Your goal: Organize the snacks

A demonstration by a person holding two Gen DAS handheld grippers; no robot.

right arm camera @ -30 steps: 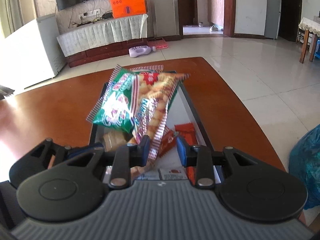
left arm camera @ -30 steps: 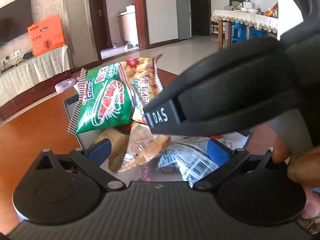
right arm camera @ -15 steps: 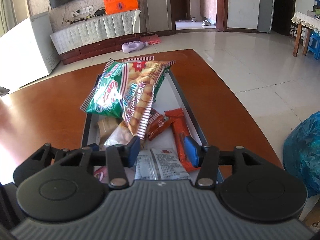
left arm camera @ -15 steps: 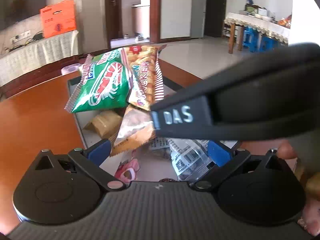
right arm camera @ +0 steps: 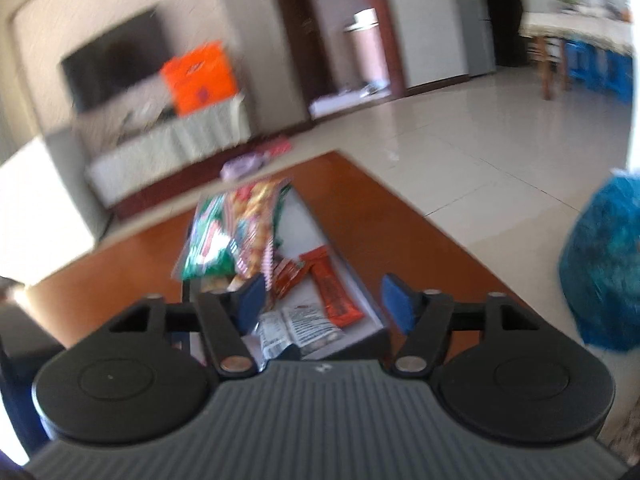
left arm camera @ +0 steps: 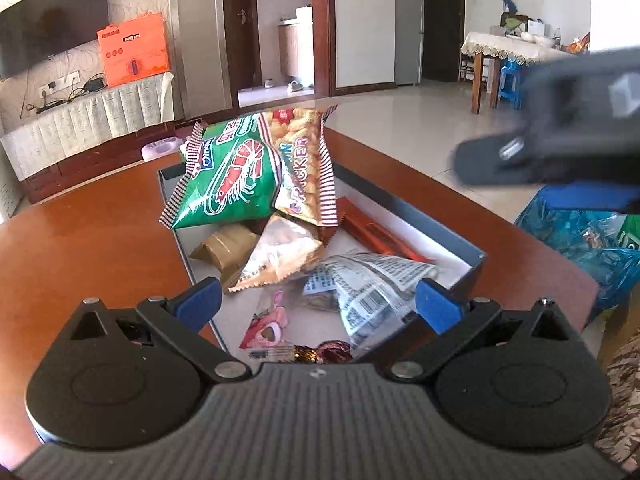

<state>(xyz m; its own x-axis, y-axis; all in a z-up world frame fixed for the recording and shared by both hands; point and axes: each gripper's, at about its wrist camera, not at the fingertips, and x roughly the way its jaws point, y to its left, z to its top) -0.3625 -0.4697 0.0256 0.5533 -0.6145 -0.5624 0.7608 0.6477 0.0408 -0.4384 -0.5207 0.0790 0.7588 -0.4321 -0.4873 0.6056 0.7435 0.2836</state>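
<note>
Daylight is flooding the room, and the left wrist view is staying crisp: print on the snack bags ahead of the left gripper is reading clearly. The table to that gripper's left is throwing a soft sheen. The right gripper, up to the right, is smearing into a dark streak. The right wrist view is blurring all over, worst at the far wall, the television and the blue bag. Doorways are bowing at both pictures' edges.
</note>
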